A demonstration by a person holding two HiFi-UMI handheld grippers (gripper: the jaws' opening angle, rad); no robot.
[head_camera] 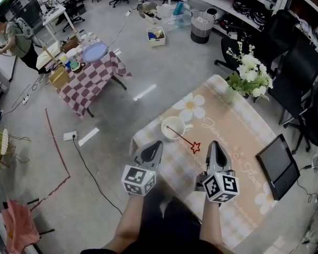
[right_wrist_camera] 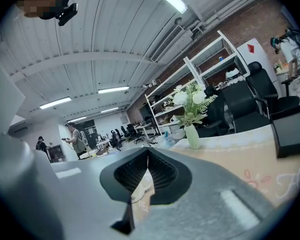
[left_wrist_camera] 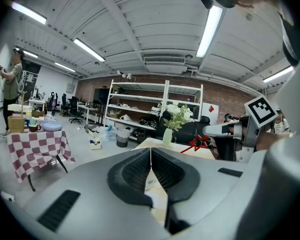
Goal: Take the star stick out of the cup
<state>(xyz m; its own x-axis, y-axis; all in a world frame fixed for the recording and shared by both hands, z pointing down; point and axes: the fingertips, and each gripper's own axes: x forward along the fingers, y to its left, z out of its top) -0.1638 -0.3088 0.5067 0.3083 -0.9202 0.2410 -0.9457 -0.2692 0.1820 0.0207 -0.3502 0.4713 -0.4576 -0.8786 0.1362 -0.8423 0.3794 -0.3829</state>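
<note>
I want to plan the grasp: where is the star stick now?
In the head view the star stick leans out of the white cup, its red star lying between the left gripper and the right gripper, nearer the right.

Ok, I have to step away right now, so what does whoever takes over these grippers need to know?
Left gripper: jaws shut, empty, just short of the cup.
Right gripper: jaws shut, empty, beside the star end.
Star stick: leaning in the cup on the table, star out toward the right gripper.
Done: nothing lifted yet.
Left: probably open the right jaws, grip the stick, draw it out of the cup.
</note>
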